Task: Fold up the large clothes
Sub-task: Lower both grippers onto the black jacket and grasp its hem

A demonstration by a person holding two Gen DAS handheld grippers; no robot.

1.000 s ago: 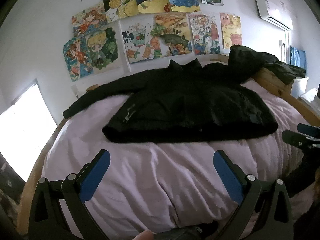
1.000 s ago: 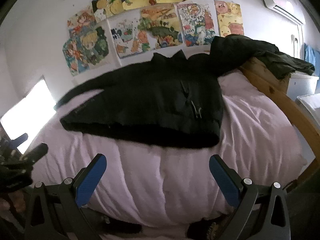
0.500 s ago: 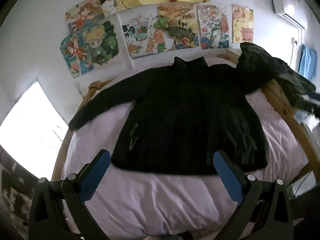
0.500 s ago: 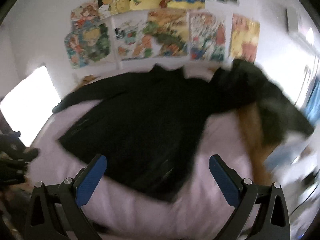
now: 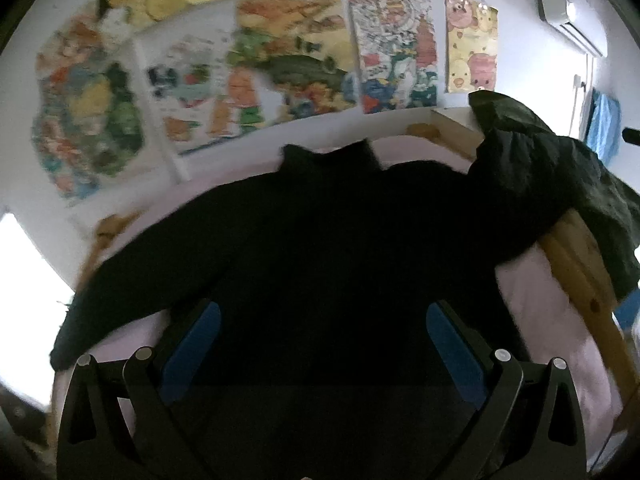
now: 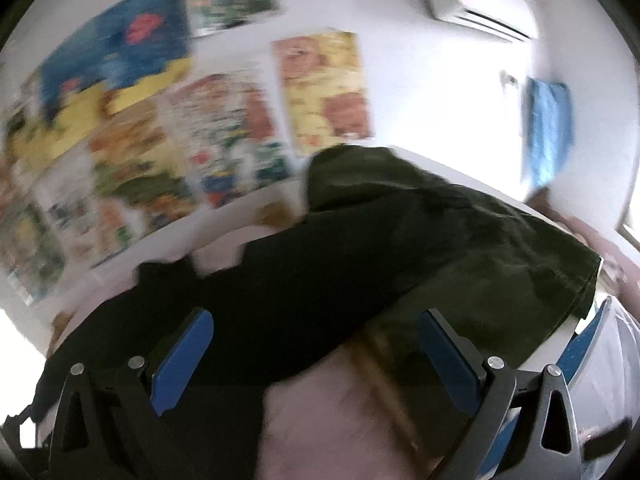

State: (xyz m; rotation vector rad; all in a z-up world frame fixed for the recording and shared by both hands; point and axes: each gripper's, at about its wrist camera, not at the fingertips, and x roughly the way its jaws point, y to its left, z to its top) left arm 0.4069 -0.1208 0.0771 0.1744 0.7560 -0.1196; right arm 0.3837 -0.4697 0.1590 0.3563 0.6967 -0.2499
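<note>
The room is dim. Daylight glares white from a window low on the left, blown out. The black jacket reads as a featureless dark mass. The right wrist view smears the posters with motion blur; both views bend and blacken at the corners.

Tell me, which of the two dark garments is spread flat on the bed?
The black jacket, sleeves spread across the pink bedding. The dark green one lies bunched over the wooden bed frame.

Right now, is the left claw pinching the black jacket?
No, the left claw is wide open above the black jacket, which lies spread flat on the bed with no cloth between the blue pads.
</note>
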